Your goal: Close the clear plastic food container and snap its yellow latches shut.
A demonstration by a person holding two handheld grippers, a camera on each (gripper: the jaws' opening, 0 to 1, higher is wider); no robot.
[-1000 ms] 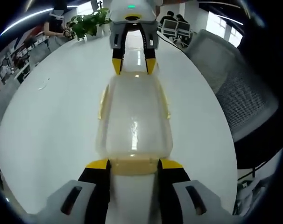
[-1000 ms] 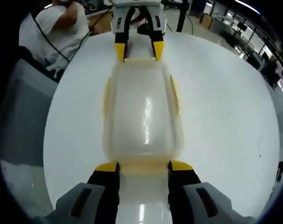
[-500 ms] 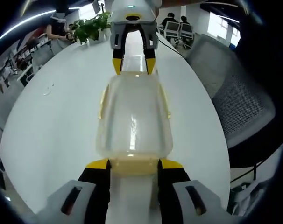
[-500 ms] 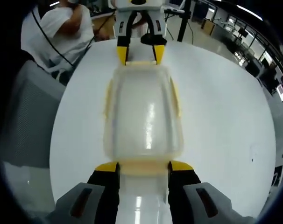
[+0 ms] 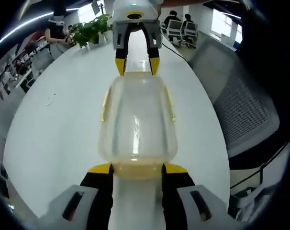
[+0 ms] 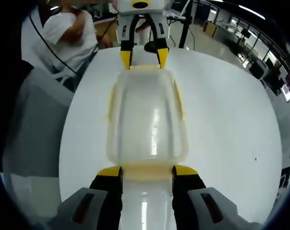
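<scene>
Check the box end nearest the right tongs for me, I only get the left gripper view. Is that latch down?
Observer: The yellow end latch lies between the jaws of the right tongs, just under the rim of the clear box. I cannot tell whether it is snapped.
Operator: Anyone behind my left tongs?
Observer: Yes. A person in a white shirt is at the table edge beyond the left tongs.
Operator: Anything else back there?
Observer: A black post stands beyond the table, to the other side of those tongs.
</scene>
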